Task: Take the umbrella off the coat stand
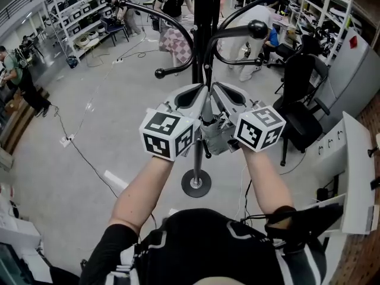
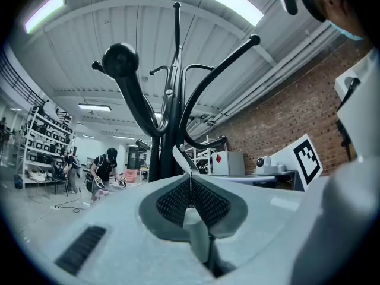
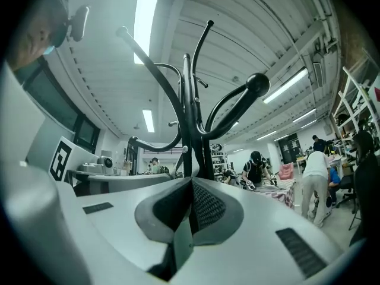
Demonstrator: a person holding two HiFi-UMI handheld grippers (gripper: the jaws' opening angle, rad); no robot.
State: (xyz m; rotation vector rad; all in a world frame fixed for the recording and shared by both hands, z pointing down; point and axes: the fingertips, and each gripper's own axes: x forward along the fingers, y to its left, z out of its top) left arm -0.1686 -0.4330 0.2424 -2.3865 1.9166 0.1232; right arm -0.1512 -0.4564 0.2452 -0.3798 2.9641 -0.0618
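While the left tongs [image 1: 200, 91] and right tongs [image 1: 217, 90] are pressing shut on nothing at frame centre, both are pointing at the coat stand [image 1: 205, 34]. The umbrella is not showing apart from its black pole, so removal is apparently not yet beginning.

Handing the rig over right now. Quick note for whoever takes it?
Left claw: shut, nothing in it.
Right claw: shut, nothing in it.
Both are side by side, close in front of the coat stand, above its base.
Umbrella: none can be made out on the hooks or in either claw.
Done: unclear.
Left: find the umbrella; if it hangs on the stand, open a claw and lift it off.
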